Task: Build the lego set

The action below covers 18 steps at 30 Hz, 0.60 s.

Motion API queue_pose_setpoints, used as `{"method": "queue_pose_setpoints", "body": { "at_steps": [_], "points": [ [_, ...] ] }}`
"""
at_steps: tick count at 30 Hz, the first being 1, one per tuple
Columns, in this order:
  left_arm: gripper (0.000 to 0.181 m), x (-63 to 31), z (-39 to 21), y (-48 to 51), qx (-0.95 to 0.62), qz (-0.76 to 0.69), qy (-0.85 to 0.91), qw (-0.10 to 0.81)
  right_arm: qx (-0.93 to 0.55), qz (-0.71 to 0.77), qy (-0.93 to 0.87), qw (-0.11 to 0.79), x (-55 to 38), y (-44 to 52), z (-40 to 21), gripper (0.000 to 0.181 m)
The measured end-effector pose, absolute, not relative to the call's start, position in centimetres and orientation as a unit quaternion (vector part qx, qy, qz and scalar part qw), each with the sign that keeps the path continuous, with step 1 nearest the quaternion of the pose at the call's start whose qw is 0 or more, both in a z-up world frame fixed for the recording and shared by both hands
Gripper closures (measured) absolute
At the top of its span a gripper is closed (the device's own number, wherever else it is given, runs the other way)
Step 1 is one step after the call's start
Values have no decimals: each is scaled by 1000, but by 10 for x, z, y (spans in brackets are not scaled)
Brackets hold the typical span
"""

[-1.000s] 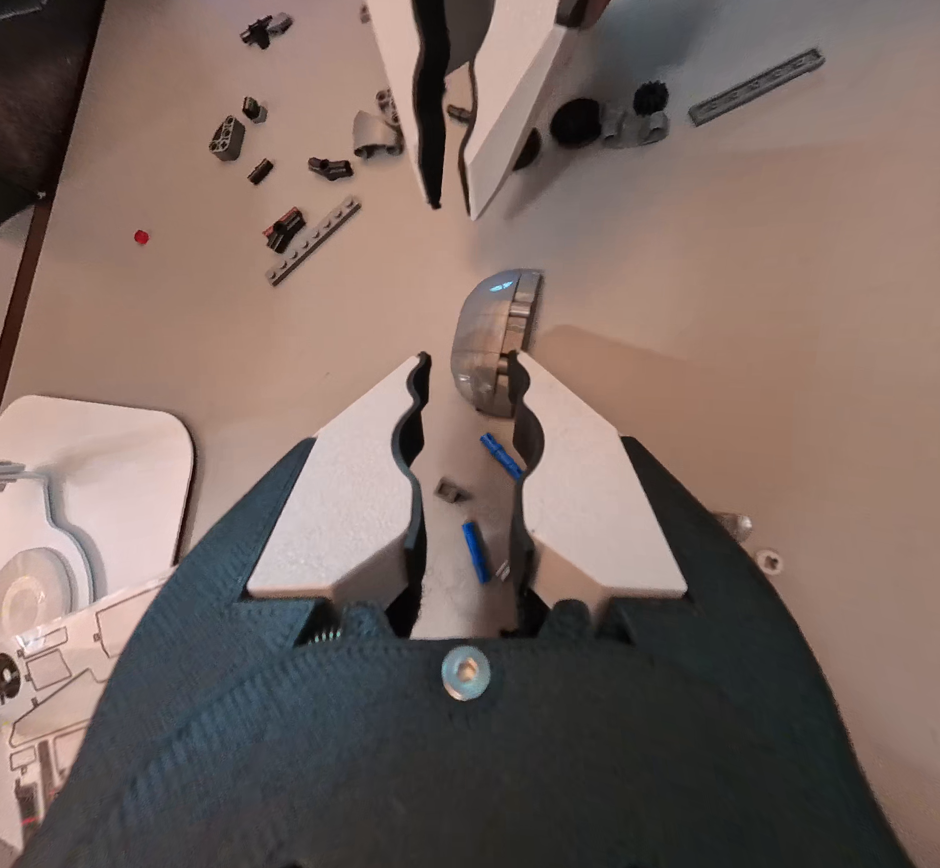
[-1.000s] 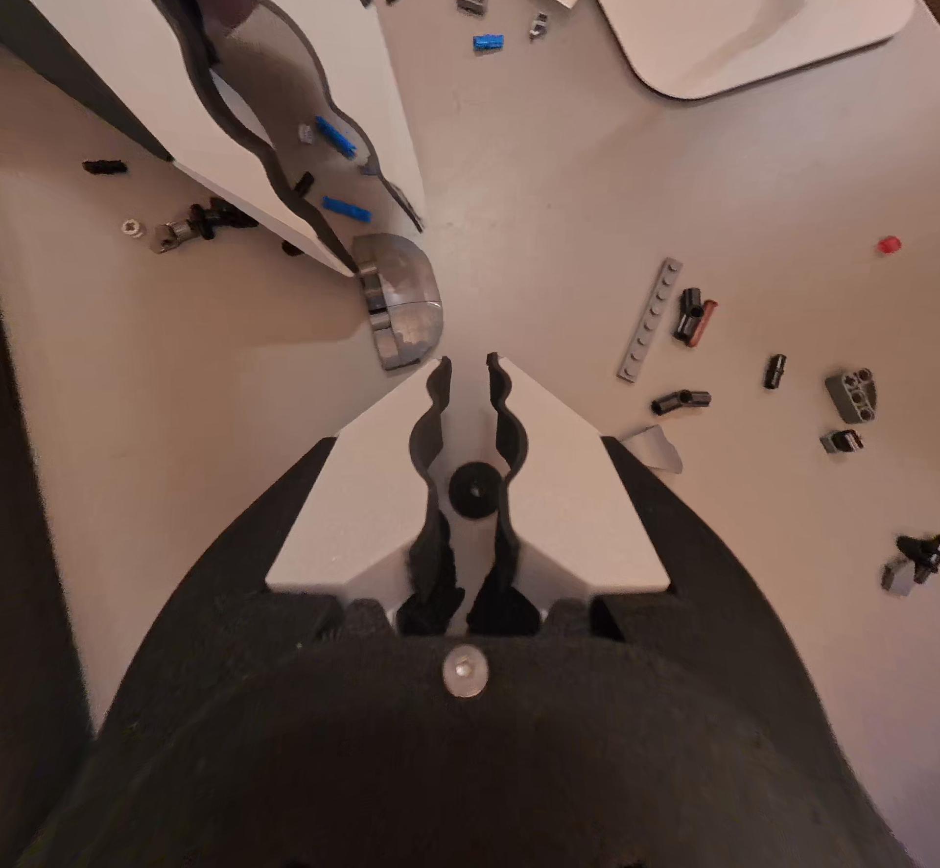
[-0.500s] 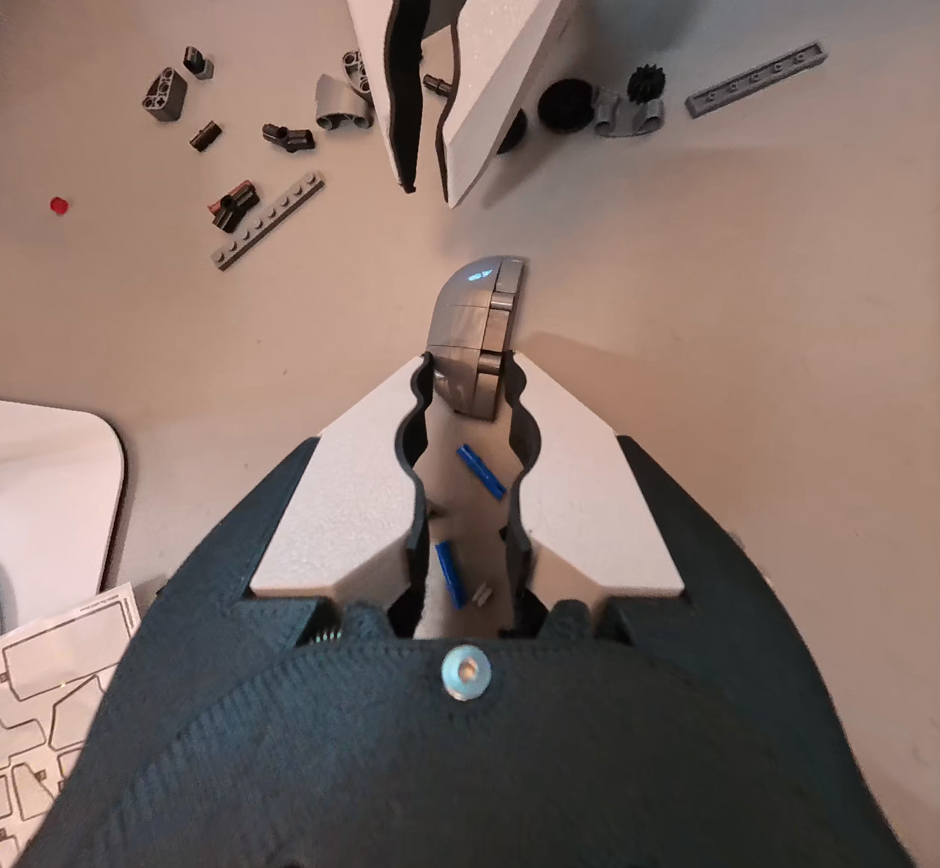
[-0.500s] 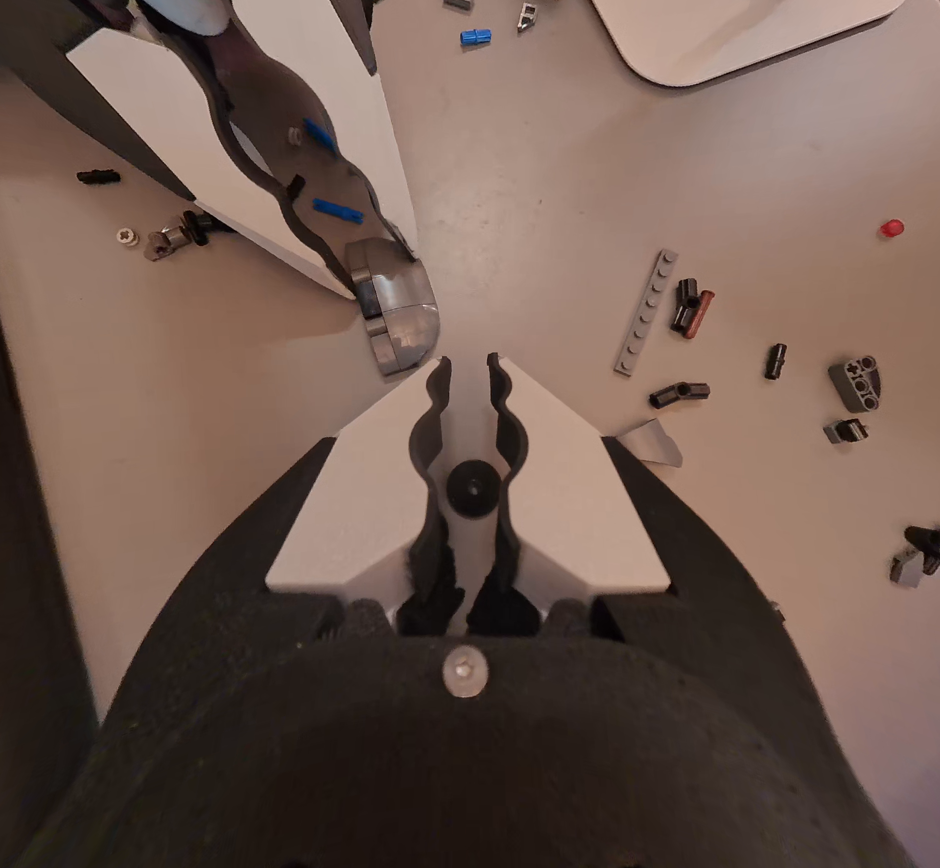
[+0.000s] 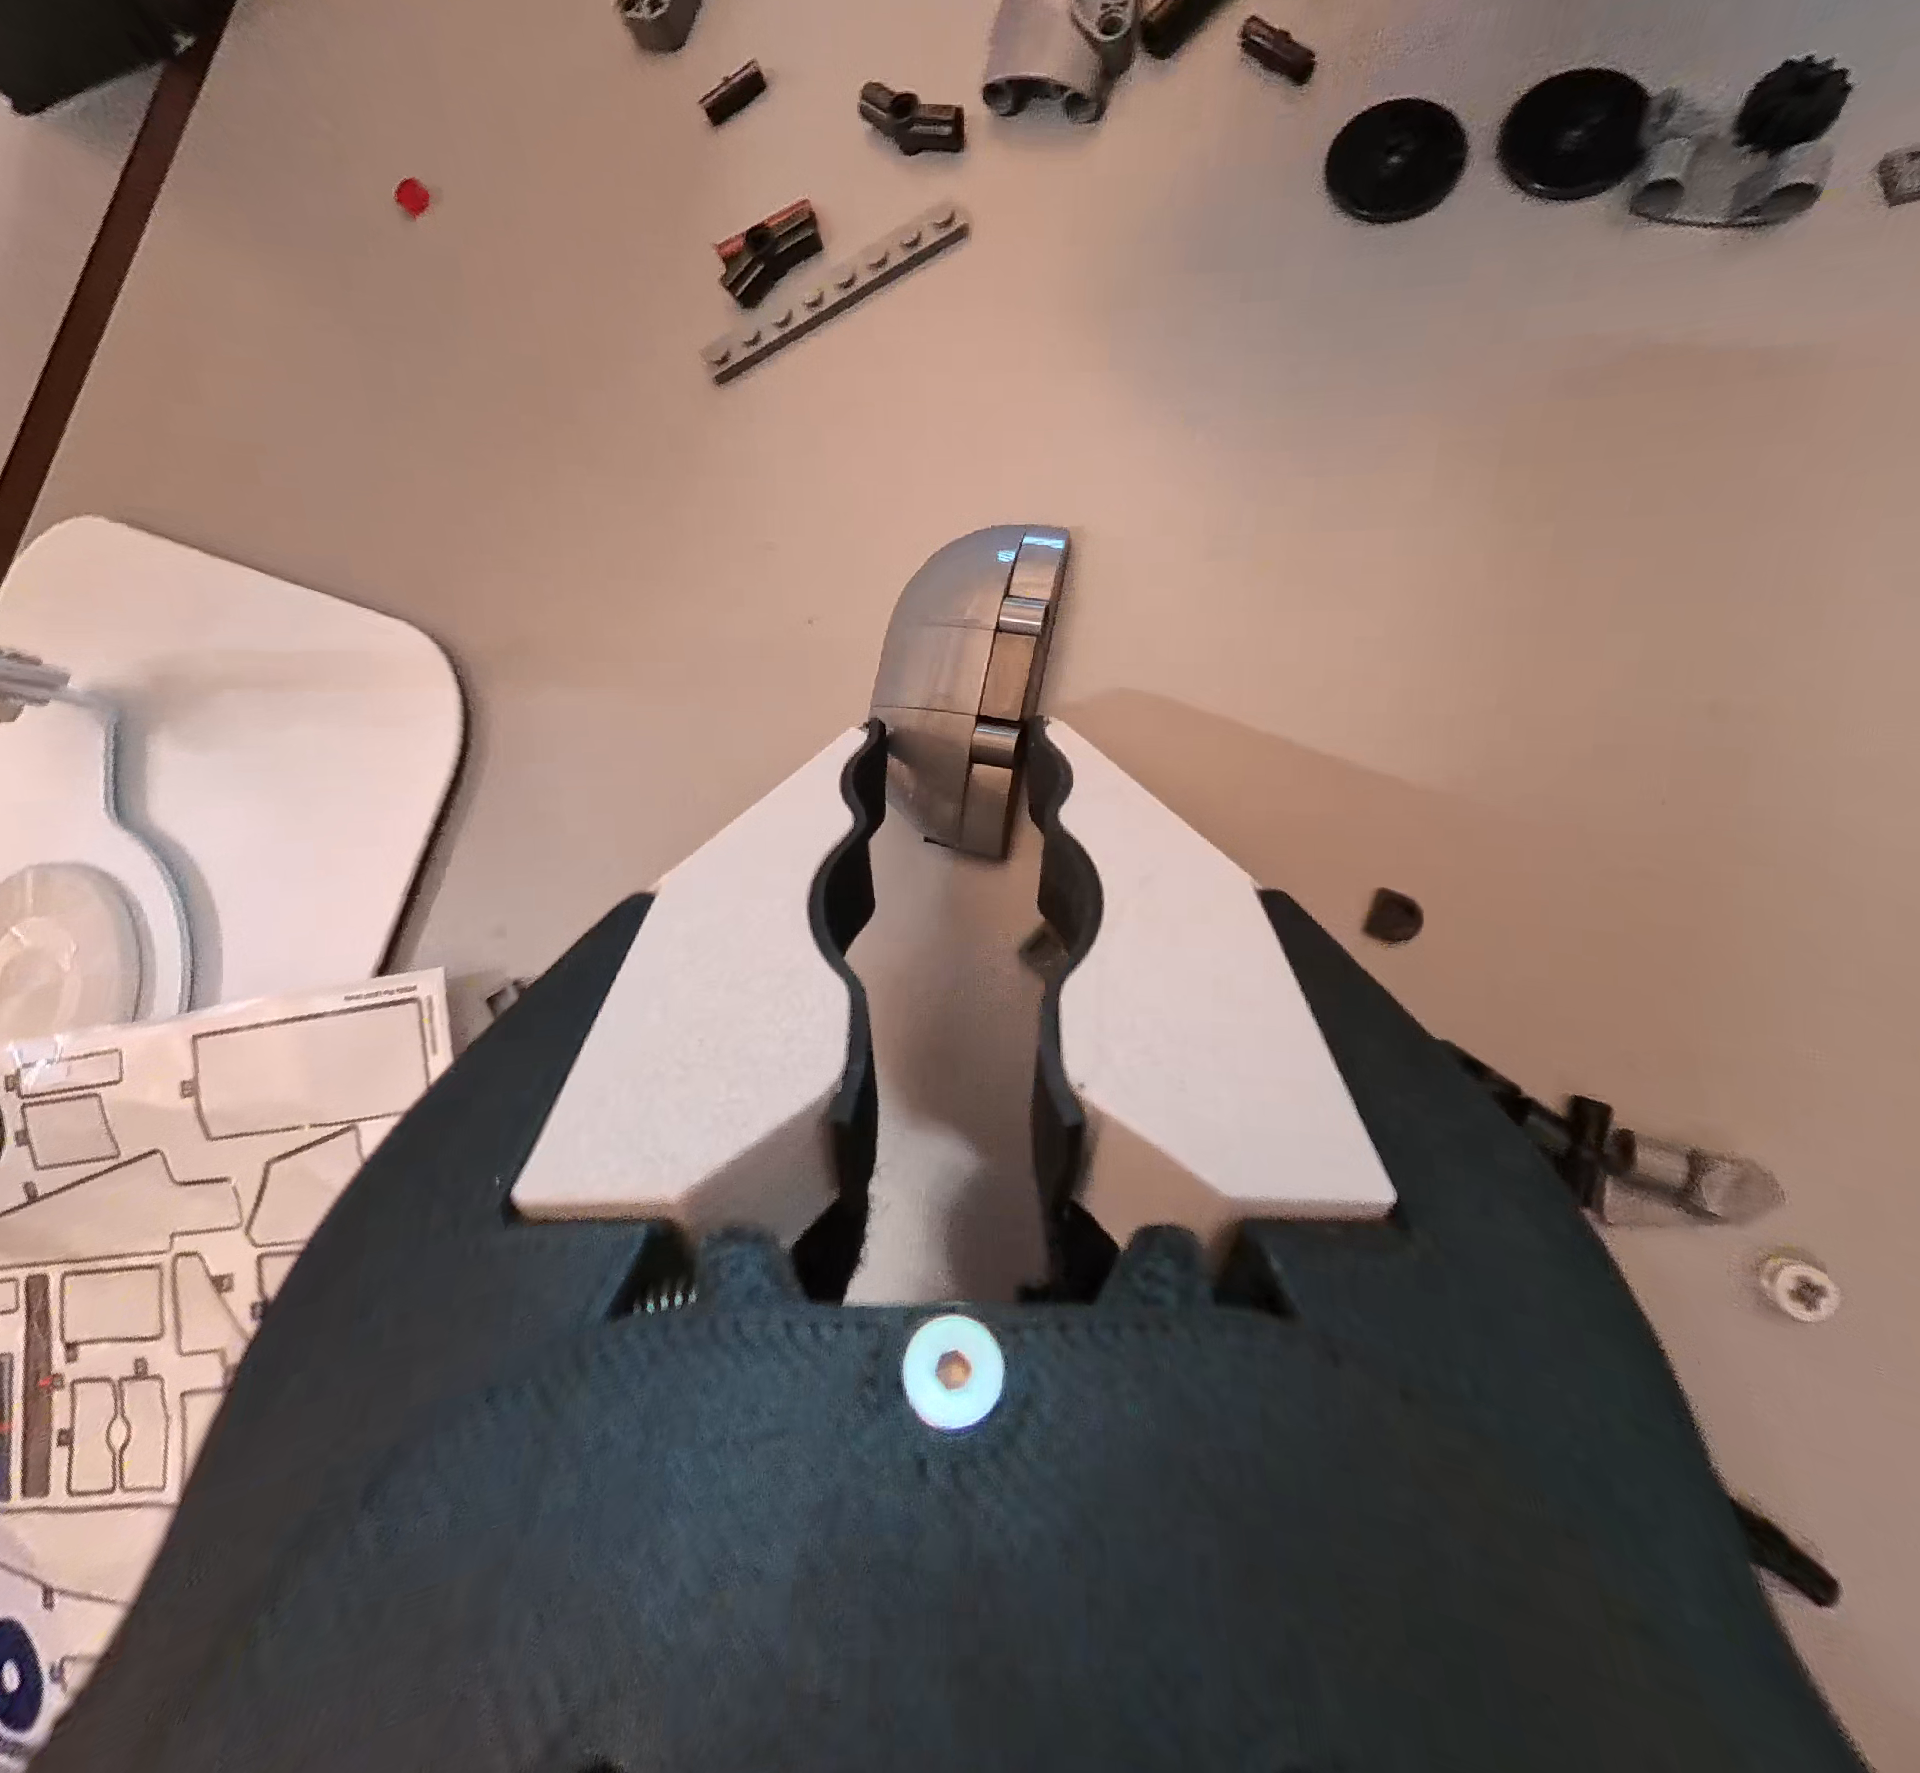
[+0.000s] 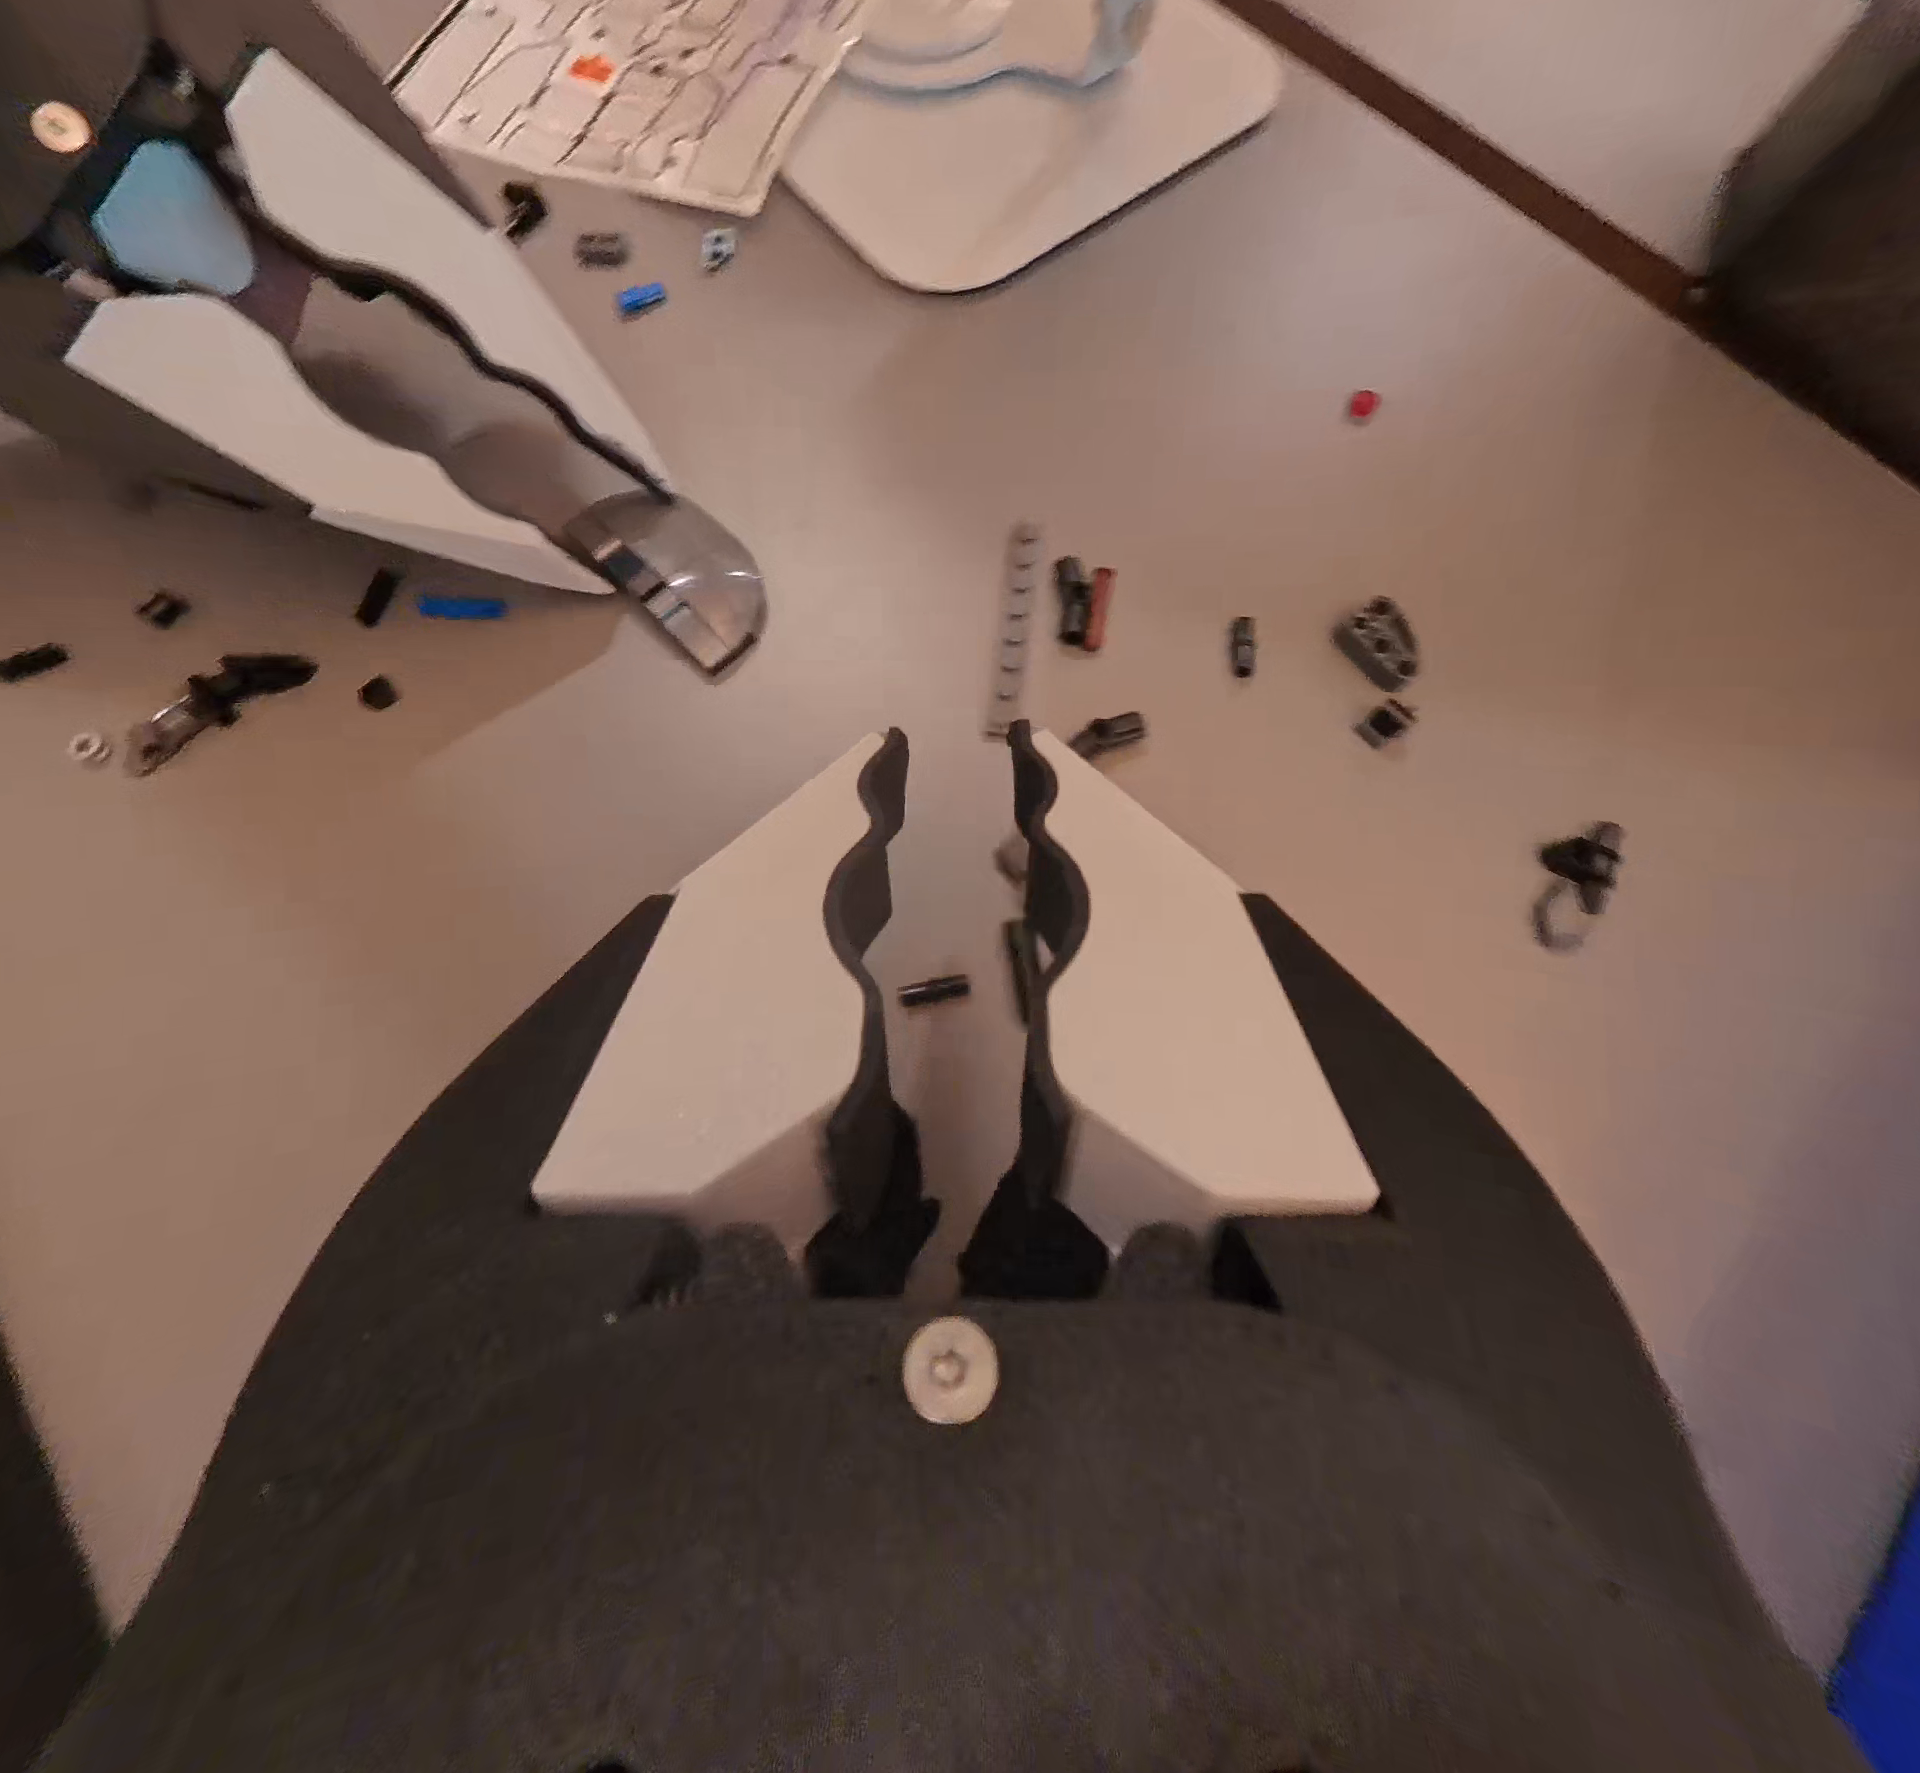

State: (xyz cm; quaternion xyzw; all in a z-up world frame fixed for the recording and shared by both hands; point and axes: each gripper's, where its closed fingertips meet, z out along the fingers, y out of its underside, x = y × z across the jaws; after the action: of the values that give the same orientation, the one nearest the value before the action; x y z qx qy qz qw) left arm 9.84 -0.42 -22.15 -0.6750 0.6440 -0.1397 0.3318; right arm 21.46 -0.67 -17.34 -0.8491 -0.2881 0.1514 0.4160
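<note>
Left gripper is now clamped on the grey domed piece at frame centre, lifted since a moment ago. Right gripper is parted and empty, its black wheel now lying upper right, awaiting fitting.

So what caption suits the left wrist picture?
Left gripper closes on a grey domed piece above a table scattered with parts.

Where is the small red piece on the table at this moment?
In the left wrist view the small red piece lies alone at upper left, near the table edge, left of the long grey plate. In the right wrist view it is at upper right.
</note>
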Motion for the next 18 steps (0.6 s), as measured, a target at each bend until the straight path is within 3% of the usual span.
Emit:
{"method": "queue_pose_setpoints", "body": {
  "at_steps": [9,18],
  "points": [
    [154,102,-213,-2,-677,-145,632,347,-854,98,-241,450,245,24,-168,156],
    [155,105,-220,-3,-685,-150,630,334,-874,62,-272,397,246,65,-173,151]
  ]
}}
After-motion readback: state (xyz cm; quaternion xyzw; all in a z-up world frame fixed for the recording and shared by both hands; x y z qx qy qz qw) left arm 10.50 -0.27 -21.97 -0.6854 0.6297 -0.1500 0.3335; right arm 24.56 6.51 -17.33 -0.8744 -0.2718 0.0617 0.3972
